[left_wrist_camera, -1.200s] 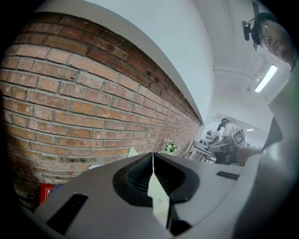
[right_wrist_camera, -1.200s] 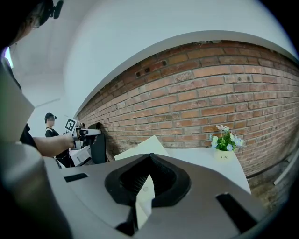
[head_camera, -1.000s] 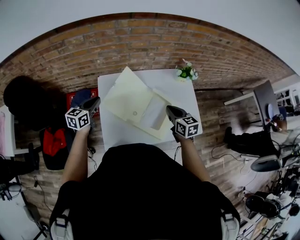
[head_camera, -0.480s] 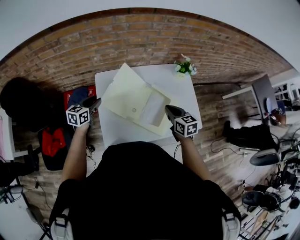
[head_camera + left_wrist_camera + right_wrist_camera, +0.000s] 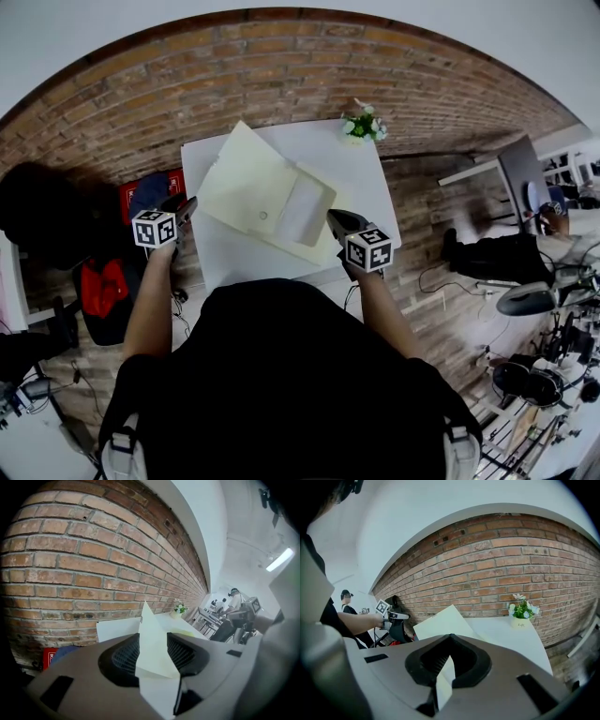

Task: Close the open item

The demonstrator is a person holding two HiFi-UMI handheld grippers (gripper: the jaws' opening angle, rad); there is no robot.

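The left gripper's (image 5: pixel 157 665) jaws are clamped on a pale sheet that rises to a point between them, a corner of the folder (image 5: pixel 255 195). The right gripper's (image 5: pixel 444 676) jaws pinch a thin sheet edge at the folder's near right side. The folder lies spread open on the white counter (image 5: pixel 225 258), a small flower pot (image 5: pixel 361 127) at the far corner by the brick wall (image 5: pixel 281 66).
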